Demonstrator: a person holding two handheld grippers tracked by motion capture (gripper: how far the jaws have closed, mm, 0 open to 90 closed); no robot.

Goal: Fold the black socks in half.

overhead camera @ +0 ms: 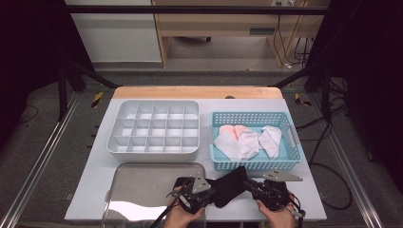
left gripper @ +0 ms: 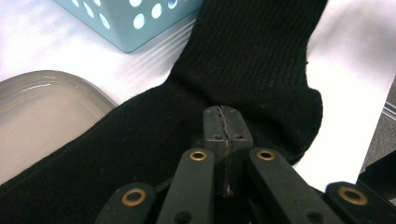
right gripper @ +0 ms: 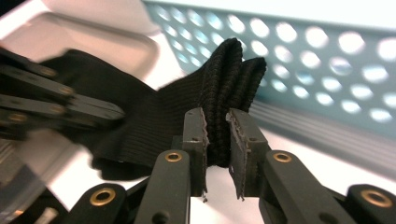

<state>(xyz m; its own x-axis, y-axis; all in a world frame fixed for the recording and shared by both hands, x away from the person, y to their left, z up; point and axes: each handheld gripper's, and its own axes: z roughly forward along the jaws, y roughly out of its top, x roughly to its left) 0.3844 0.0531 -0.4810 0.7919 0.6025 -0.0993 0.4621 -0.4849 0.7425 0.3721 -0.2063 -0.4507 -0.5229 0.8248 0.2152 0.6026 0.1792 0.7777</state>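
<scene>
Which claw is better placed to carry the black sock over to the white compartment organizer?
Left, probably. The left claw is already shut on the black sock and sits nearer the white organizer. The right claw pinches the folded cuff, on the blue basket side.

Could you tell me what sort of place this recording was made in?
Probably a lab workstation set up for sorting laundry: a white table inside a dark metal frame, cables on the floor, a divided tray and a blue basket.
</scene>
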